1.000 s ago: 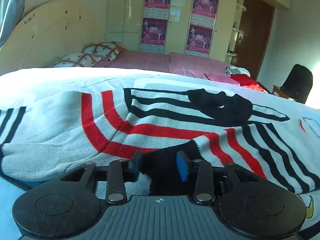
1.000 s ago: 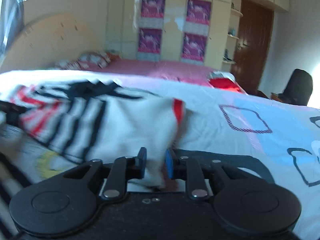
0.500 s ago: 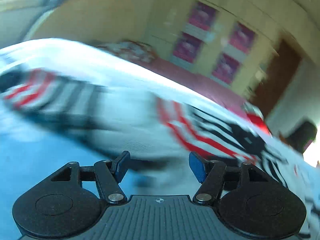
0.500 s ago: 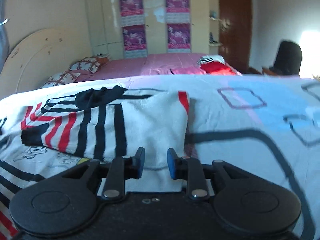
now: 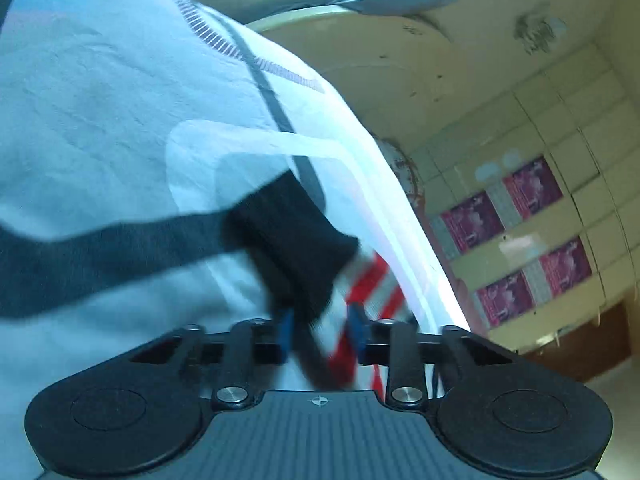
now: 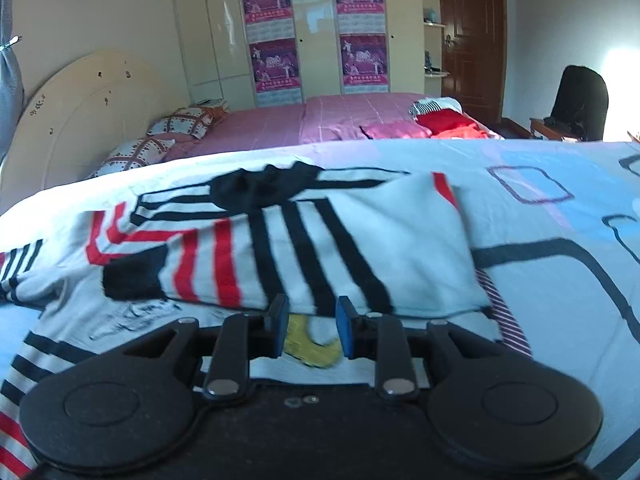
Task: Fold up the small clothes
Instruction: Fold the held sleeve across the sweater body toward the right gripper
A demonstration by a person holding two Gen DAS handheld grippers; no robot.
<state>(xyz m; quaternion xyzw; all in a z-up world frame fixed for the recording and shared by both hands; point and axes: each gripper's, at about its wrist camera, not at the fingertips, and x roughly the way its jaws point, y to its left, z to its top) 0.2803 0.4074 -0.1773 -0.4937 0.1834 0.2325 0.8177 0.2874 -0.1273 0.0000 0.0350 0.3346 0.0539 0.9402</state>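
Observation:
A white knit sweater [image 6: 280, 248] with black and red stripes lies on the bed, its right side folded over the body. One sleeve with a black cuff [image 6: 134, 274] lies across the front. My right gripper [image 6: 312, 330] is open and empty, just short of the sweater's near edge. In the left wrist view the camera is tilted hard. My left gripper [image 5: 322, 332] has its jaws around a sleeve end with a black cuff [image 5: 296, 248]; red stripes [image 5: 372, 284] show beside it. The jaws stand partly apart, with fabric between them.
The sweater lies on a pale blue bed sheet [image 6: 560, 216] with dark outline shapes. A second bed [image 6: 320, 120] with a pink cover and folded clothes stands behind, with a cream headboard [image 6: 88, 112] at the left, wardrobes, a door and a dark chair [image 6: 580, 100].
My left gripper swung left, tilted over and came onto the black-cuffed sleeve end. My right gripper let go of the folded side, drew back and opened.

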